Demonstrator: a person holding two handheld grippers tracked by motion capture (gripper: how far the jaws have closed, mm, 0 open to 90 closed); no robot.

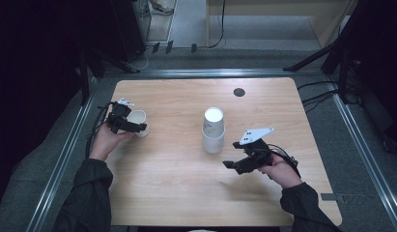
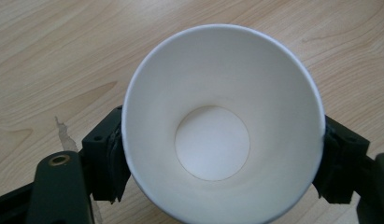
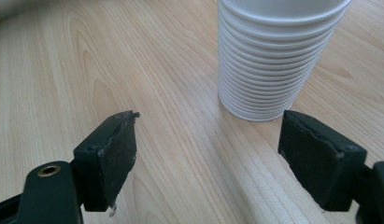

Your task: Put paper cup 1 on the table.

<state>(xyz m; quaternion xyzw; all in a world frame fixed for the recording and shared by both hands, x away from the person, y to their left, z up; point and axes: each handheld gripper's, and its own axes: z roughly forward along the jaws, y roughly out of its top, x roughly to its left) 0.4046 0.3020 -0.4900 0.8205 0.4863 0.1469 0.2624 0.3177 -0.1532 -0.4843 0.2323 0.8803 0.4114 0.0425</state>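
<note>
On the left side of the wooden desk, the left tool has a single white paper cup between its jaws. In the left gripper view the cup opens toward the camera, and the black pads sit right at its two sides; whether they press on the wall or have just let go cannot be told. Near the middle of the desk stands a stack of white paper cups, upright, with nested rims showing in the right gripper view. The right tool hovers just to the right of and nearer than the stack, its jaws spread wide with nothing between them.
</note>
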